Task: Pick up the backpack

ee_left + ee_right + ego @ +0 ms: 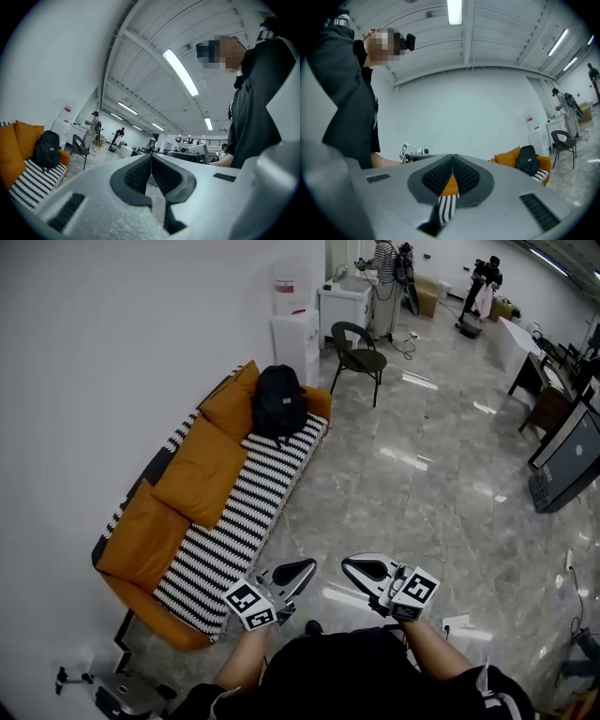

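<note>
Room for moving: the sofa (pixel 192 479) has its back to the white wall (pixel 94 352), so that side is closed. Its front edge borders bare grey floor (pixel 412 493), open along the sofa's whole length. Past the sofa's far end stand a black chair (pixel 359 354) and a white water dispenser (pixel 292 320), and people are at work well beyond those.

Task's thing: the black backpack (pixel 279 401) sits on the striped seat at the sofa's far end, just beside the orange armrest. It stands upright and leans on the back cushion, long axis running bottom to top. Its front panel faces out over the sofa's front edge.

Your pose: both forearms reach out from your torso off the sofa's near end. The left gripper (pixel 302 568) hangs just off the sofa's near front corner and the right gripper (pixel 354 566) is beside it, farther from the sofa. The two are close but apart, marker cubes up, tips angled toward each other. Both are held about level and well short of the backpack.

Jaws: left pair closed tip to tip, nothing between them. Right pair likewise closed and empty – only sofa fabric shows behind the pads.
</note>
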`<move>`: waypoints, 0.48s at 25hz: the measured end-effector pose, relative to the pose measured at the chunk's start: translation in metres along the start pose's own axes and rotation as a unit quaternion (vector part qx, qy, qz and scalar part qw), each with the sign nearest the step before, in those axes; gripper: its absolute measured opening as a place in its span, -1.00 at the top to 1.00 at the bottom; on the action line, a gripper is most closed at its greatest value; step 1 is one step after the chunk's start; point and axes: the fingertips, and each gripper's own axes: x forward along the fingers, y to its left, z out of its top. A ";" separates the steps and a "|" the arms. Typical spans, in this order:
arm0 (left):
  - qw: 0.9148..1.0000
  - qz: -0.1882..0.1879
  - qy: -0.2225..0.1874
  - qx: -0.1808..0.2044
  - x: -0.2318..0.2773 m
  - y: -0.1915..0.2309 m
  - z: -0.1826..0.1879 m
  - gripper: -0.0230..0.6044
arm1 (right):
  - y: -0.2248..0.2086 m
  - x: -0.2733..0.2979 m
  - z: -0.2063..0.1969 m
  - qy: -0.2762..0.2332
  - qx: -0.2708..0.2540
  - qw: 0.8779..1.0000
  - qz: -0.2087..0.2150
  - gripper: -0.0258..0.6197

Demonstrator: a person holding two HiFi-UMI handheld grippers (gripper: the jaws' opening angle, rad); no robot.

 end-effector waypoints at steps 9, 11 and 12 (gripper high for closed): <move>1.000 -0.007 -0.004 -0.014 0.019 0.041 0.001 0.86 | -0.037 0.016 -0.004 0.006 0.013 1.000 -0.013 0.84; 1.000 -0.004 -0.002 -0.013 0.025 0.053 0.004 0.86 | -0.051 0.021 -0.003 0.002 0.014 1.000 -0.014 0.84; 1.000 -0.002 -0.002 -0.013 0.027 0.059 0.005 0.86 | -0.059 0.023 -0.003 0.000 0.014 1.000 -0.014 0.84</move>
